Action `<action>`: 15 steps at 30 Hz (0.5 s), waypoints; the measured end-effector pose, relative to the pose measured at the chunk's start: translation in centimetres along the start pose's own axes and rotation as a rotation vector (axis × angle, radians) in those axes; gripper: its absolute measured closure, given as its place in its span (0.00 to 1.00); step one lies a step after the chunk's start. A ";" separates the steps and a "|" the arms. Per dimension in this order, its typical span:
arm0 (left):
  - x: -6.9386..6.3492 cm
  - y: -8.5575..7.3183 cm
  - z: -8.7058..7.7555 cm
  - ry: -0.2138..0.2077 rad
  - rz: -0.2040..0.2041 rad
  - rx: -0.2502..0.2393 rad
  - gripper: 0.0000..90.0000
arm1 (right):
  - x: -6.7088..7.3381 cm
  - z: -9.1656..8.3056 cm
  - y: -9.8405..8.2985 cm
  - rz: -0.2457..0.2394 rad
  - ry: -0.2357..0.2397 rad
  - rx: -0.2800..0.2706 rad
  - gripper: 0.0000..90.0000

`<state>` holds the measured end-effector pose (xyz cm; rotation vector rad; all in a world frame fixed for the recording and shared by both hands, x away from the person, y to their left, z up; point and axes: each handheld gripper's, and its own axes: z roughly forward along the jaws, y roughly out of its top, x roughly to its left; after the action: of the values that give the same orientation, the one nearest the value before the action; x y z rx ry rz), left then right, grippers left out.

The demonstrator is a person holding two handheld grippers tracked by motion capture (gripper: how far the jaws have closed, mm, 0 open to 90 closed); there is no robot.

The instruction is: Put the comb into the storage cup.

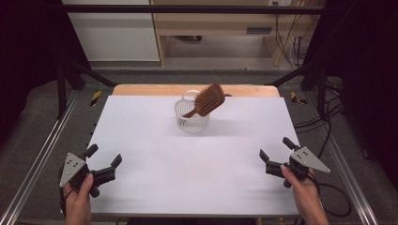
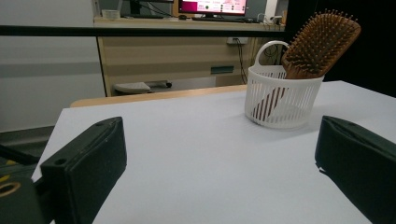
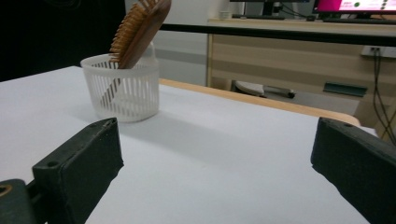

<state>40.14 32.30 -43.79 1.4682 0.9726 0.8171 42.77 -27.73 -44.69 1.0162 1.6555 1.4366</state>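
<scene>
High view showed the white basket standing toward the far middle of the white table, with the wooden hairbrush propped in it, handle down inside and bristled head leaning up and out over the rim toward the right. The left gripper rested near the table's near-left corner and the right gripper near its near-right corner, each held in a hand, jaws spread wide and holding nothing. Both were well apart from the basket, which lay ahead and inward of each, roughly midway between them; neither hand looked clearly nearer. Left gripper view put the basket ahead and right of centre, the hairbrush with its bristles facing that camera. Right gripper view put the basket ahead and left, the hairbrush seen edge-on. Its tilted long axis leaned toward the right side, so the right gripper probably had the easier reach to the head.
</scene>
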 end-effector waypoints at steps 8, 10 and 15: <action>-0.2 0.0 -0.2 -0.006 -0.001 0.000 0.03 | 1.7 1.0 -0.8 -0.013 0.090 0.043 0.03; -0.2 0.0 -0.2 -0.005 0.001 -0.001 0.03 | 2.2 1.3 -0.9 -0.013 0.110 0.056 0.03; -0.2 0.0 -0.1 -0.003 0.000 -0.002 0.03 | 2.8 1.8 -1.0 -0.003 0.131 0.062 0.03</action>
<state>39.91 32.16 -43.78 1.4679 0.9694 0.8158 42.99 -24.50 -45.92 0.9709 1.8044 1.4847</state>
